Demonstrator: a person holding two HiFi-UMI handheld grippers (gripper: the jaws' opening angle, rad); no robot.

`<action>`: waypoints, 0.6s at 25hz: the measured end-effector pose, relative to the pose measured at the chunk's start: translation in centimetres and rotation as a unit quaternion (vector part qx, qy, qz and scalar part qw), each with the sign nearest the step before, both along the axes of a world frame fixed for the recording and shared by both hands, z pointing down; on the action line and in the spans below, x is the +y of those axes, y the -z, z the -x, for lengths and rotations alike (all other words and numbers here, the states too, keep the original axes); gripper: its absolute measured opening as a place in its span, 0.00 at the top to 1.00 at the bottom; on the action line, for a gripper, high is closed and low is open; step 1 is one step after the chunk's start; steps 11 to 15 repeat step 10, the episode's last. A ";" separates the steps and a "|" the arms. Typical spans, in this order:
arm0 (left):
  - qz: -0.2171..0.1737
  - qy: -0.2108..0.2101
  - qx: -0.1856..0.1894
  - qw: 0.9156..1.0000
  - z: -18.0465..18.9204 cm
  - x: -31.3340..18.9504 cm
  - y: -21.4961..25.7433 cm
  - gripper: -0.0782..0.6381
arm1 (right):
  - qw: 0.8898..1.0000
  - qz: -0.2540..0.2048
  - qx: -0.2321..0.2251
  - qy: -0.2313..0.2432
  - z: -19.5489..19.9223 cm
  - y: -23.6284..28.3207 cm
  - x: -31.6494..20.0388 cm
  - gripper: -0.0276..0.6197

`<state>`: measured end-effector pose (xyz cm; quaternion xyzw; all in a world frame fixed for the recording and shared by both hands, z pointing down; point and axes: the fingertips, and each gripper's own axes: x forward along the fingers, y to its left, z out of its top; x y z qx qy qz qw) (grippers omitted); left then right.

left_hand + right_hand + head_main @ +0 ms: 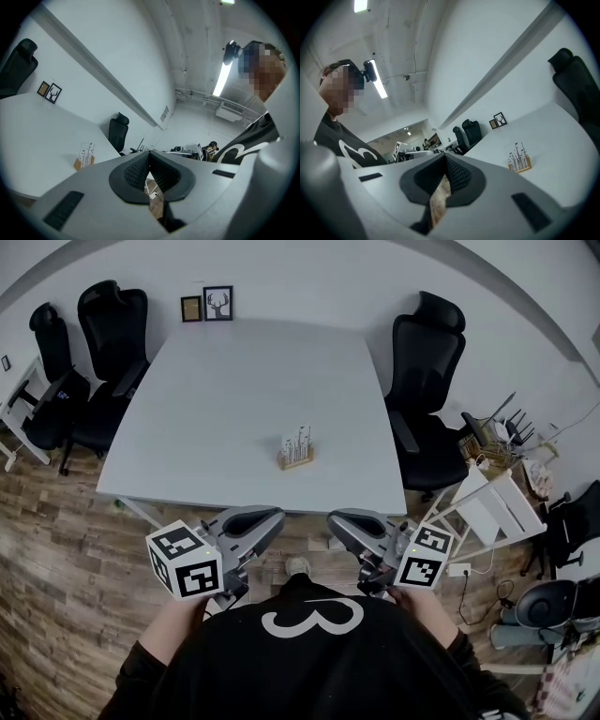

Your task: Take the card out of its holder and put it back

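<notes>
Left fingers: the left gripper (149, 153) has dark, ribbed rubber fingers (135, 172). They meet at the tips with nothing between them, and only floor shows through the slit lower down.
Right fingers: the right gripper (444, 155) has the same ribbed black fingers (458, 177), closed tip to tip on nothing.
Gripper bodies: both are smooth grey moulded shells with rounded noses. Each carries a white marker cube (186, 559) printed with black squares. They are held in front of the person's black top, short of the worktop's near edge.
Worktop: the worktop (253, 381) is white, matte and flat, with rounded corners.
Holder: the holder (296, 461) is a small light-wood block that stands alone on the near half of the worktop.
Contents: the card (298, 440) stands upright in the holder. It is thin and pale, with fine dark line marks.
Card to fingers: the card is well apart from both pairs of fingers, out beyond their tips. It lies left of the fingers in the left gripper view and right of them in the right gripper view.
Surroundings: black office chairs (427, 381) stand beside the worktop, and two small picture frames (208, 304) lean at its far edge. The floor (56, 549) is wood plank.
</notes>
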<state>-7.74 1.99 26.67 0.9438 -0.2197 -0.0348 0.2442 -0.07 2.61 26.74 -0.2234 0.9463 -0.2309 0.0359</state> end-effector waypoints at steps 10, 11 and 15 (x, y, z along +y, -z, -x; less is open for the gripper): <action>0.009 -0.001 0.007 1.000 -0.8 0.0 -0.3 0.87 | 1.000 -0.010 -0.007 -0.005 -0.6 -0.2 0.3 0.95; 0.009 -0.001 0.007 1.000 -0.8 0.0 -0.3 0.87 | 1.000 -0.010 -0.007 -0.005 -0.6 -0.2 0.3 0.95; 0.009 -0.001 0.007 1.000 -0.8 0.0 -0.3 0.87 | 1.000 -0.010 -0.007 -0.005 -0.6 -0.2 0.3 0.95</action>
